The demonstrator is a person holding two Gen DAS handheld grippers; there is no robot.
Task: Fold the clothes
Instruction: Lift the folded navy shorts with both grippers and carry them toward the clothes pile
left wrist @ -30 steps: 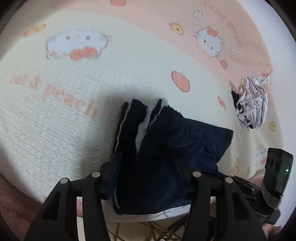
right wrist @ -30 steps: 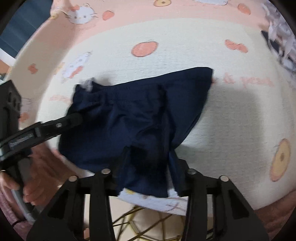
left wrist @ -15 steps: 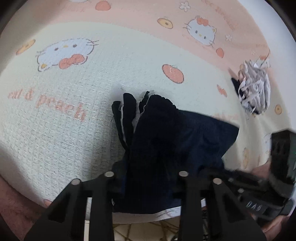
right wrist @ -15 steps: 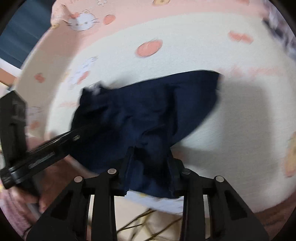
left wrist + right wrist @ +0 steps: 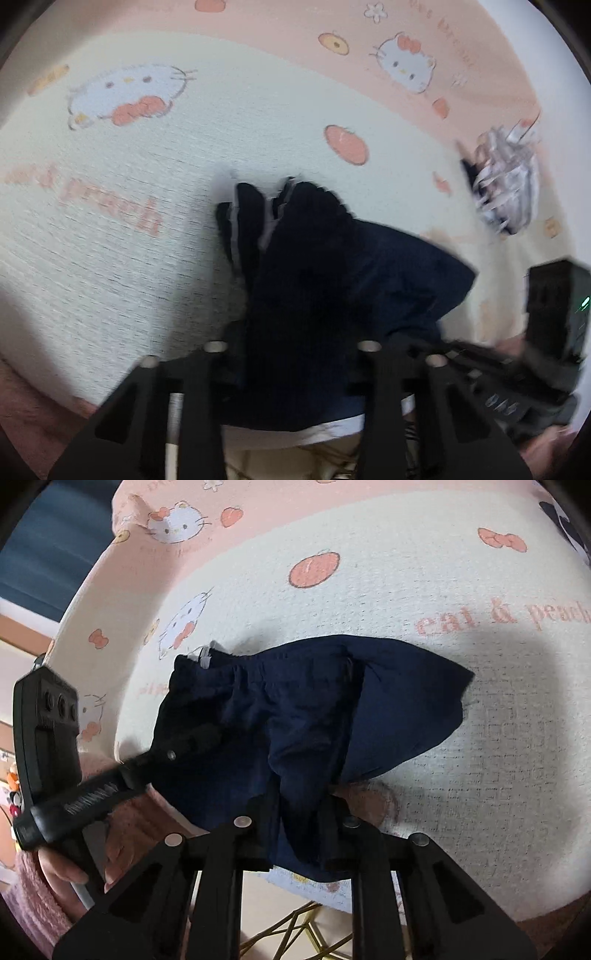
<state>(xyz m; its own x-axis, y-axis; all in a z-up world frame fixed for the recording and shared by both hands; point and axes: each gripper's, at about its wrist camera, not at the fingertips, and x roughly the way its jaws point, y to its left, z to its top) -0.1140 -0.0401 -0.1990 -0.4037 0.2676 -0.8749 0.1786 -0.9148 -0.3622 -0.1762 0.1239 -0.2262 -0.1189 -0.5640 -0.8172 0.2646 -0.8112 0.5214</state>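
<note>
Navy shorts (image 5: 388, 266) (image 5: 295, 701) with a white-trimmed edge lie crumpled on the cream and pink cat-print cover (image 5: 147, 258) (image 5: 480, 738), near its front edge. My left gripper (image 5: 295, 332) has the shorts' near edge bunched between its jaws, which are closing on the cloth. My right gripper (image 5: 299, 805) pinches a fold of the near hem, its jaws also closing. In the right wrist view the left gripper (image 5: 184, 744) comes in from the left onto the shorts. In the left wrist view the right gripper's body (image 5: 517, 387) shows at the lower right.
A crumpled black-and-white striped garment (image 5: 506, 184) (image 5: 569, 528) lies at the far right of the cover. A person's hand in a pink fuzzy sleeve (image 5: 62, 871) holds the left gripper. The cover's front edge hangs over gold wire legs (image 5: 295, 930).
The jaws of both grippers have narrowed onto the shorts' near edge, and the cloth has bunched up between them. The right gripper has sunk a little toward the cover.
</note>
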